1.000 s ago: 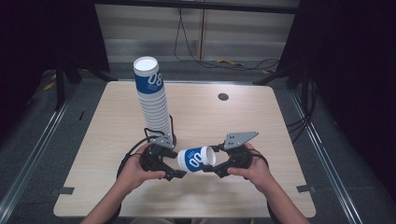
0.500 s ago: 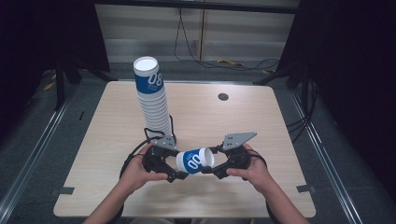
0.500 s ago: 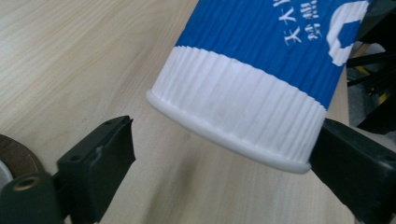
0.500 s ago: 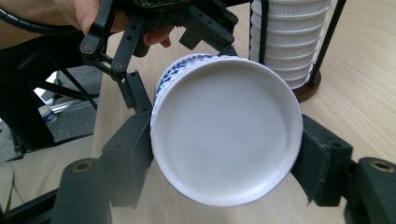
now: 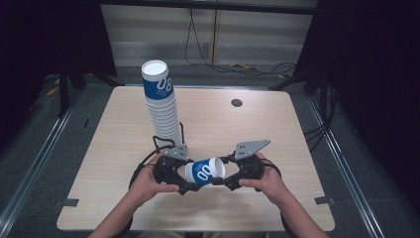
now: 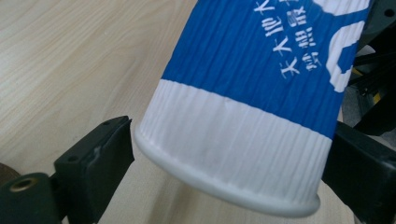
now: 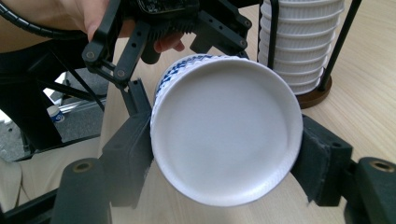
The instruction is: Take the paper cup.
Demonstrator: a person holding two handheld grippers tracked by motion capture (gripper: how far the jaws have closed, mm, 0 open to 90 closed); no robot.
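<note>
A blue and white paper cup (image 5: 203,172) lies on its side in the air between both grippers, above the table's near middle. My right gripper (image 5: 229,177) is shut on it; in the right gripper view its pads press both sides of the cup's (image 7: 224,126) white round end, around my right gripper (image 7: 226,144). My left gripper (image 5: 179,174) is at the cup's other end. Its jaws have just been opening. In the left gripper view the cup (image 6: 261,93) sits between them, with a gap beside the left pad (image 6: 100,154); the left gripper (image 6: 231,140) is open.
A tall, leaning stack of the same cups (image 5: 161,104) stands on a round wooden base (image 7: 317,93) with thin black rods, just behind the left hand. The light wooden table (image 5: 277,129) has a small dark hole (image 5: 236,103) at the far middle. Cables trail from both grippers.
Hands, cup and stack stand where they were; the small high view shows no clear difference.
</note>
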